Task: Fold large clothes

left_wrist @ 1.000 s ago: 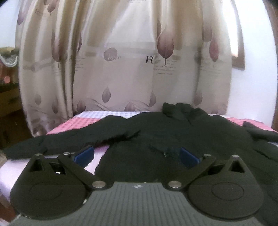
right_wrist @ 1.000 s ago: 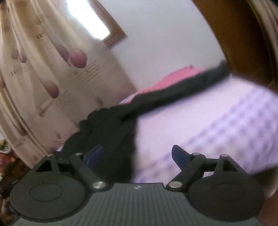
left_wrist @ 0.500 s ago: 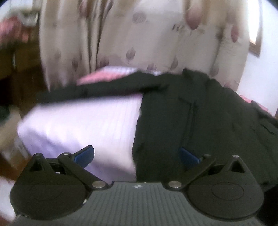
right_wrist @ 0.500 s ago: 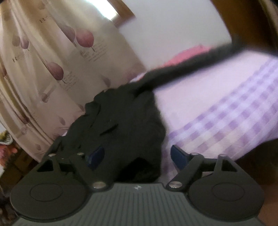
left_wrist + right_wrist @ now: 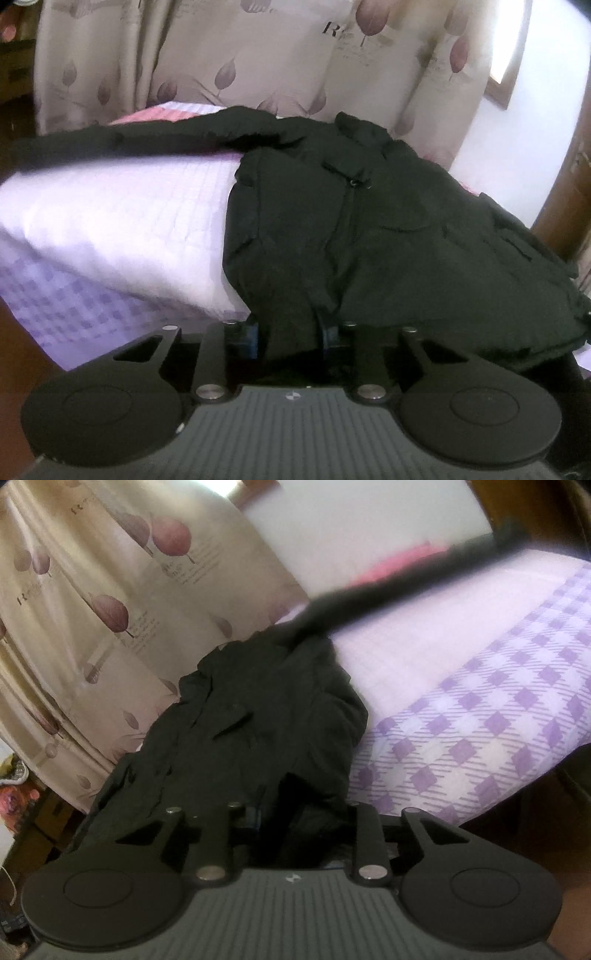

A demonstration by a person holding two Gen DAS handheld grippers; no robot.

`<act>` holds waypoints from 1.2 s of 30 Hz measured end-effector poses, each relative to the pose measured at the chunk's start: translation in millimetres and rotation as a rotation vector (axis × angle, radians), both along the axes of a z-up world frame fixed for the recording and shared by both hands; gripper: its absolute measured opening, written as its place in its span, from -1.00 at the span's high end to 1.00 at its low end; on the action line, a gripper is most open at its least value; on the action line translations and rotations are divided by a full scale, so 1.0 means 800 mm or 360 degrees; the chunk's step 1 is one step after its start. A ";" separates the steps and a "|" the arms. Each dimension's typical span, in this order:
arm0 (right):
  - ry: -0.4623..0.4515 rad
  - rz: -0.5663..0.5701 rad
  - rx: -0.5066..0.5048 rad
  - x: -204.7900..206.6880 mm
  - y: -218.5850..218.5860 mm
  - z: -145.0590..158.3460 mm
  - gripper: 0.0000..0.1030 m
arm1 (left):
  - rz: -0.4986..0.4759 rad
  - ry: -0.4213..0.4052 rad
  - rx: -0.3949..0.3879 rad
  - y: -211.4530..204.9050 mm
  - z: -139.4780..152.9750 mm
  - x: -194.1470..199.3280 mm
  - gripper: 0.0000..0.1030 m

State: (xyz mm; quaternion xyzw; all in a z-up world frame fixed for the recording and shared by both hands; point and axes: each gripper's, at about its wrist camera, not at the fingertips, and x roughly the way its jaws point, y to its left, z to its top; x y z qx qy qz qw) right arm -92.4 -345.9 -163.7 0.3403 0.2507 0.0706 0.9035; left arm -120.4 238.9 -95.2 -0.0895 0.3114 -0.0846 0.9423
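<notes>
**A bedroom in a home**

A bed (image 5: 110, 221) with a lilac-and-white checked sheet (image 5: 498, 716) fills the space ahead of the fingers, with pink bedding (image 5: 402, 563) at its far edge. Beyond the bed, past the fingertips, a cream curtain (image 5: 258, 55) printed with mauve leaves and lettering hangs to the floor, daylight coming through it. To the right of the left gripper's fingers a wood-framed window (image 5: 502, 74) sits in a plain white wall (image 5: 535, 129). Dark wooden furniture (image 5: 14, 48) stands far off to the left, with cluttered household items (image 5: 14, 782) piled low beside the curtain.
</notes>
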 end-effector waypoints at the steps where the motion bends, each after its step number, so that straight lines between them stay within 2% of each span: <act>1: 0.0011 -0.0003 0.0020 0.001 -0.002 -0.001 0.41 | 0.0002 -0.0004 -0.0011 0.001 0.003 -0.002 0.44; 5: 0.0009 0.0001 0.0019 0.000 0.000 -0.001 0.40 | -0.0004 -0.0028 -0.0068 0.002 0.008 -0.006 0.39; 9: 0.0001 0.0011 -0.0019 -0.001 0.003 0.001 0.37 | -0.0026 -0.0072 0.0001 -0.007 0.011 -0.009 -0.06; 10: -0.0002 0.0008 -0.0012 -0.002 0.002 0.001 0.37 | -0.0026 -0.0084 0.0011 -0.008 0.011 -0.011 -0.09; 13: -0.0011 -0.0007 0.0006 -0.007 -0.001 0.000 0.36 | -0.0003 -0.0102 0.0050 -0.012 0.012 -0.011 -0.04; 15: -0.0015 -0.0026 0.0012 -0.012 -0.006 0.003 0.35 | 0.0028 -0.0104 0.0083 -0.012 0.013 -0.010 0.36; 17: -0.0013 -0.0050 0.0037 -0.019 -0.013 0.006 0.25 | 0.0038 -0.0096 0.0072 -0.008 0.014 -0.012 0.40; 19: -0.0029 -0.0091 0.0046 -0.028 -0.021 0.011 -0.03 | 0.0049 -0.0116 0.0063 -0.004 0.016 -0.019 0.42; 21: -0.0054 -0.0129 0.0043 -0.038 -0.029 0.019 -0.15 | 0.0047 -0.0130 0.0094 -0.006 0.019 -0.025 0.44; 25: -0.0107 -0.0186 0.0015 -0.053 -0.034 0.038 -0.15 | 0.0037 -0.0191 0.0231 -0.024 0.037 -0.033 0.42; 27: -0.0123 -0.0207 -0.0098 -0.053 -0.018 0.058 -0.22 | 0.0043 -0.0228 0.0295 -0.038 0.049 -0.031 0.19; 28: -0.0124 -0.0208 -0.0165 -0.050 -0.005 0.069 -0.38 | 0.0056 -0.0257 0.0338 -0.048 0.057 -0.029 0.11; 33: -0.0230 -0.0196 -0.0456 -0.045 0.089 0.102 -0.88 | 0.0051 -0.0425 0.0483 -0.095 0.083 -0.030 -0.73; 36: -0.0263 -0.0132 -0.0613 -0.050 0.149 0.102 -0.92 | 0.0054 -0.0538 0.0568 -0.126 0.093 -0.034 -1.00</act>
